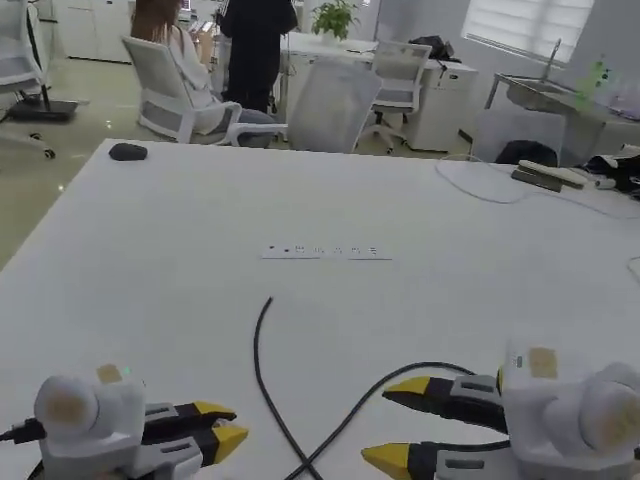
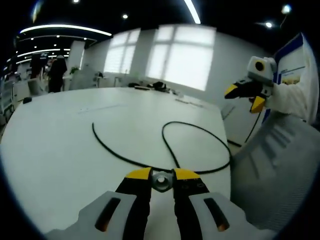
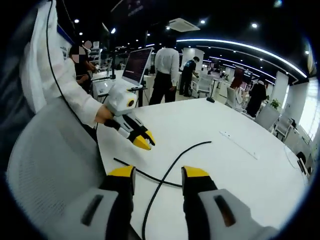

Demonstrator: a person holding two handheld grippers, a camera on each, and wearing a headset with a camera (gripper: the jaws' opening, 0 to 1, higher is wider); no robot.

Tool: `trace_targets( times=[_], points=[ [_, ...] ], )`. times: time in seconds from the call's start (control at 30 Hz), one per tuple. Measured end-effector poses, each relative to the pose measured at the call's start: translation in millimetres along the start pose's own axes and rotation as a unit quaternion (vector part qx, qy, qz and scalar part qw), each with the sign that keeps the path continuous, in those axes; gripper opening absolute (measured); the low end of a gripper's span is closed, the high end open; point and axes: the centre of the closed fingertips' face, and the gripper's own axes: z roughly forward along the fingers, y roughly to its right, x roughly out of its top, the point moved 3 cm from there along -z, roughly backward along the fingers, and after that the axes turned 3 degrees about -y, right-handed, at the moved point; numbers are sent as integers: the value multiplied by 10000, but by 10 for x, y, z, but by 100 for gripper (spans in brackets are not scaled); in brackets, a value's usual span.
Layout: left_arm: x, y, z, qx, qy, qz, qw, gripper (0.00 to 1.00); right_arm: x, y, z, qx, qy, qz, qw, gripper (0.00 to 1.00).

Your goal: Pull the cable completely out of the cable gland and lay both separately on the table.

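1. The cable gland is pinched in the left tool.
2. The empty right tool is opened wide over the cable on the tabletop.
3. The cable is best gripped near the cable gland.

Black cable, white table, silver cable gland; left tongs, right tongs yellow-tipped black.

printed strip markings too blurred, nothing else legible
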Motion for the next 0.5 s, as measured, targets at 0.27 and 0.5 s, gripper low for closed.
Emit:
trace_targets(
  times=[0.27, 0.5],
  points=[
    [-260, -134, 140, 69, -156, -126, 9998, 17, -204, 87, -298, -354, -139, 252, 9990, 38],
    [-468, -143, 169, 152, -417, -3, 9990, 17, -263, 199, -519, -676, -39, 530, 9963, 38]
  ],
)
